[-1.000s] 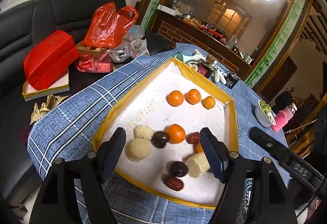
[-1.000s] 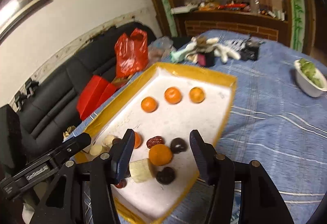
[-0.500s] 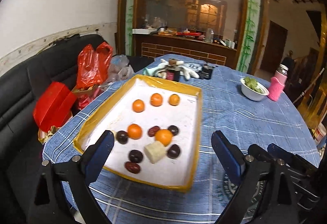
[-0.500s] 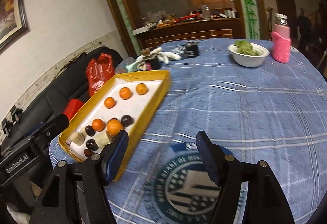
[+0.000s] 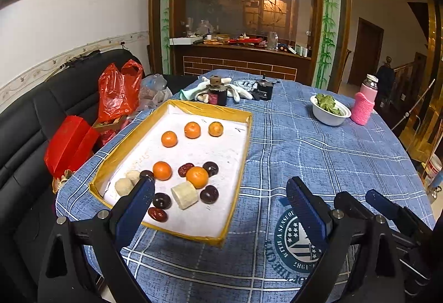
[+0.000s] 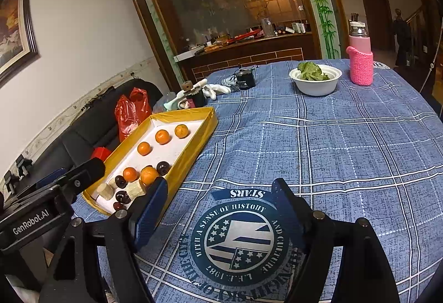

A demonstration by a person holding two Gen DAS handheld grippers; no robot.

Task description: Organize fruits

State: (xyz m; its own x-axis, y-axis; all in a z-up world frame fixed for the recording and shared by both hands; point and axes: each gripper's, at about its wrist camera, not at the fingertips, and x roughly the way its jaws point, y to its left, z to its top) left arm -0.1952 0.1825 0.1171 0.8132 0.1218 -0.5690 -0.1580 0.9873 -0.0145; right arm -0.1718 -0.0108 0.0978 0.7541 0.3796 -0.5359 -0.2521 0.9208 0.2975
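Five oranges, four dark round fruits, two red dates and three pale chunks lie in a yellow-rimmed tray on a blue checked tablecloth. The left gripper and the right gripper hover above the table, both spread wide and empty.

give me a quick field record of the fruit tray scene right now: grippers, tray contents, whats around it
left gripper: open, empty, above tray's near corner
right gripper: open, empty, over the tablecloth
tray: yellow rim, white floor
oranges: three in a far row, two nearer
dark fruits: mixed in the near cluster
pale chunks: near cluster
white bowl: holds greens
pink bottle: beside the bowl
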